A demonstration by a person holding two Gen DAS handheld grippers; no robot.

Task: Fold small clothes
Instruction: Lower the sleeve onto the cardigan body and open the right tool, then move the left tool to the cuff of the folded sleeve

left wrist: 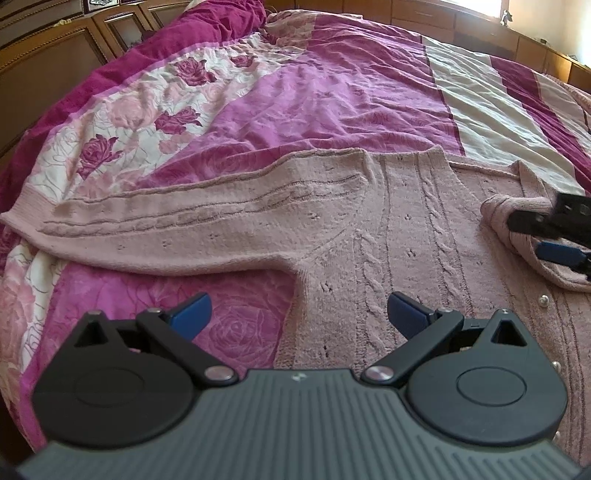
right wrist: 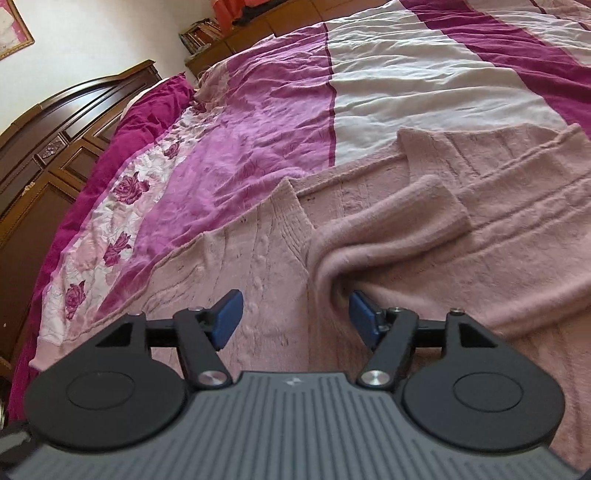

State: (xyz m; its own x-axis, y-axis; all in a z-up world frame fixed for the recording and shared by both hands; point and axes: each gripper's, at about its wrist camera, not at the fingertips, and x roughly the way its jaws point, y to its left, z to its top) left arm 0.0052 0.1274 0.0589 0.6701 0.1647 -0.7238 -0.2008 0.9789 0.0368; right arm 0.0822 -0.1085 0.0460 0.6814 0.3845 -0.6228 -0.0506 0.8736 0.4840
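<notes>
A pink cable-knit cardigan (left wrist: 388,221) lies flat on the bed, with pearl buttons (left wrist: 543,301) down its front. One sleeve (left wrist: 166,225) stretches out flat to the left. The other sleeve (right wrist: 406,236) is folded across the body, its cuff (right wrist: 439,199) pointing away. My left gripper (left wrist: 299,314) hovers open over the cardigan's side edge below the armpit, nothing between its blue pads. My right gripper (right wrist: 295,317) is open low over the knit; a bunched fold of the folded sleeve lies loose by its right pad (right wrist: 364,319). It also shows in the left wrist view as the right gripper (left wrist: 532,236).
The pink, magenta and white rose-patterned bedspread (left wrist: 332,92) covers the whole bed and is wrinkled. A dark wooden headboard (right wrist: 55,147) runs along the far left. Wooden cabinets (left wrist: 55,48) stand behind the bed. A bedside shelf with books (right wrist: 199,33) stands beyond the headboard.
</notes>
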